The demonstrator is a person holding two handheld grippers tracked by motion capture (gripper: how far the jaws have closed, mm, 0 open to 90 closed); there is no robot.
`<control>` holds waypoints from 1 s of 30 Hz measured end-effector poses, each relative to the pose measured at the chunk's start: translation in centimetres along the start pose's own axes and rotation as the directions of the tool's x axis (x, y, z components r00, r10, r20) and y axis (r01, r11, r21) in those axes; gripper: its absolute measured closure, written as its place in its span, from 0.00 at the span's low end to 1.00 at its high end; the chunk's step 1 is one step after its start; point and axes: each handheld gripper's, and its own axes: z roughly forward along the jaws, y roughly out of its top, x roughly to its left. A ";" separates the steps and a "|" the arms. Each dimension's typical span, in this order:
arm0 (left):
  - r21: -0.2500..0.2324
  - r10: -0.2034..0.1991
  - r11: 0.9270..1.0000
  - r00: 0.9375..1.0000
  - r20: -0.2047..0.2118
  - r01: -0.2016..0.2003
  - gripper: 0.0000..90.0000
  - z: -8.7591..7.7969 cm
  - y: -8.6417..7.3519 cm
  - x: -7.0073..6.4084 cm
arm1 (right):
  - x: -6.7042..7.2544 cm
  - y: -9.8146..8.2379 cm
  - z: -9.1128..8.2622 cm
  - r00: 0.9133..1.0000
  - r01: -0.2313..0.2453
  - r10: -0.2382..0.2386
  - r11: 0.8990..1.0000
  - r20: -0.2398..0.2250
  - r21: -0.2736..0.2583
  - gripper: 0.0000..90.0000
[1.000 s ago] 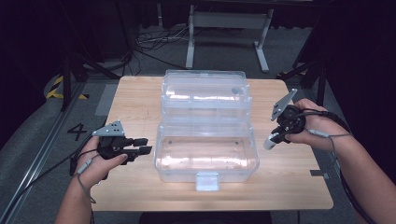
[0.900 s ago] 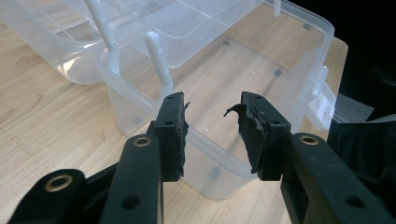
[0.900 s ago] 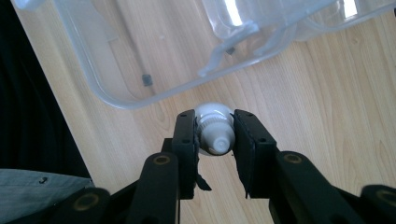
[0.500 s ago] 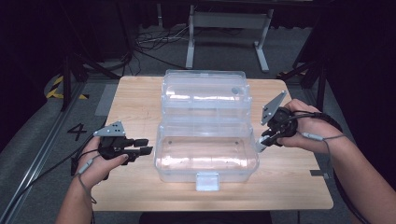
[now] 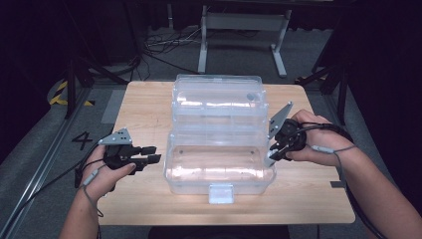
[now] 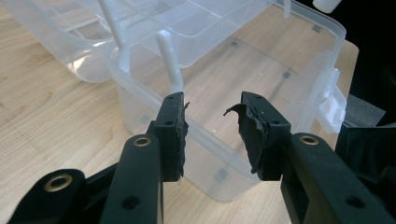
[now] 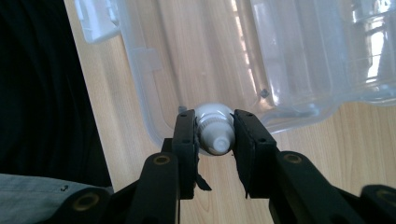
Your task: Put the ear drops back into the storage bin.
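The small white bottle point(image 7: 215, 133) sits clamped between your right gripper point(image 7: 214, 140)'s jaws, just off the right end of the clear plastic organizer box point(image 5: 219, 164). Its long axis runs along the jaws, cap end towards the gripper's camera. The box stands open on a light wooden table point(image 5: 144, 114), with grey floor, cables and a metal stand point(image 5: 239, 35) in the dark room beyond it. Your left gripper point(image 6: 212, 128) waits at the box's left end, its jaws apart and holding nothing.
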 end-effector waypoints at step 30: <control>-0.023 -0.064 0.998 0.996 -0.059 0.063 0.67 -0.5 -0.5 0.9 | 0.4 1.5 5.7 0.996 0.037 -0.031 0.997 -0.087 0.074 0.79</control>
